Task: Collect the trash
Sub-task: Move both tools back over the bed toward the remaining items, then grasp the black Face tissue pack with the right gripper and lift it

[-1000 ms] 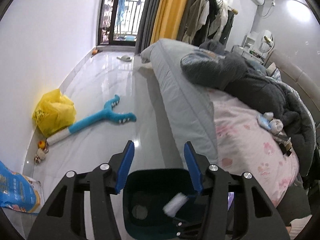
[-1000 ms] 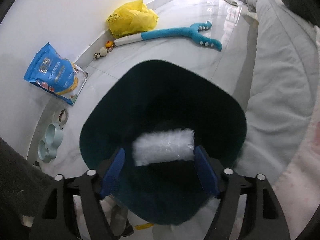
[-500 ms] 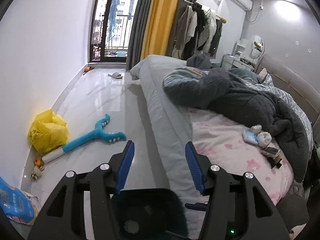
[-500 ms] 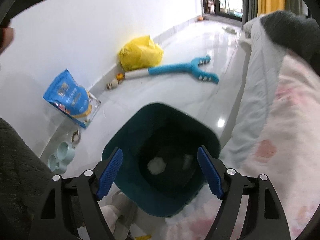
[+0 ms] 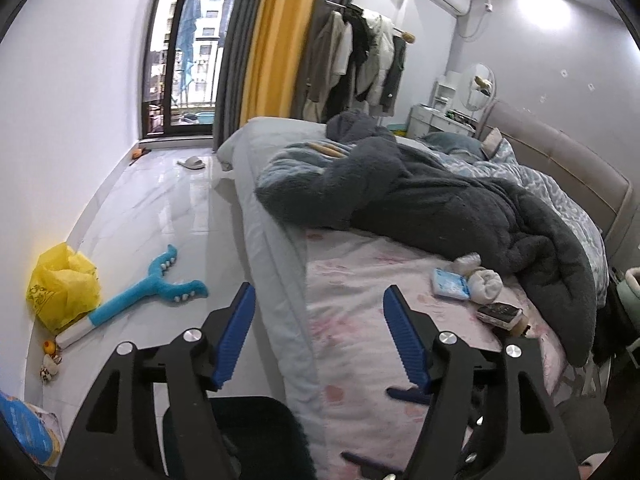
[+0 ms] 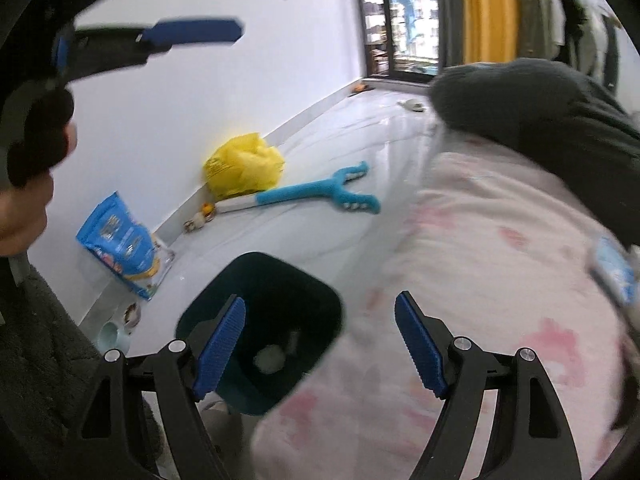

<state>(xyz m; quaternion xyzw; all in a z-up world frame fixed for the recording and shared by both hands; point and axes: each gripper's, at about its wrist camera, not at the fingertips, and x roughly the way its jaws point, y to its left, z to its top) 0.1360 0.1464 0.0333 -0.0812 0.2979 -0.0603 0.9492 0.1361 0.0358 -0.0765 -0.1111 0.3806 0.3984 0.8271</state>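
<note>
A dark teal trash bin (image 6: pixel 316 292) stands on the floor beside the bed, with a white wad (image 6: pixel 269 358) lying in its bottom. My right gripper (image 6: pixel 320 344) is open and empty, above the bin's edge and the pink sheet. My left gripper (image 5: pixel 318 336) is open and empty, raised over the bed edge; the bin's rim (image 5: pixel 256 408) shows low between its arms. On the pink sheet lie a blue tissue pack (image 5: pixel 450 284), a crumpled white wad (image 5: pixel 486 285), a clear plastic scrap (image 5: pixel 466 262) and a dark small box (image 5: pixel 500 312).
A dark grey blanket (image 5: pixel 420 204) covers much of the bed. On the floor by the wall are a yellow bag (image 5: pixel 62 286), a blue plush toy (image 5: pixel 156 292), a blue pet-food bag (image 6: pixel 120 244) and pet bowls (image 6: pixel 116 332). The left gripper shows at the right view's top (image 6: pixel 192 34).
The white wad left the right gripper and fell into the bin. Both grippers rose and swung right, toward the bed.
</note>
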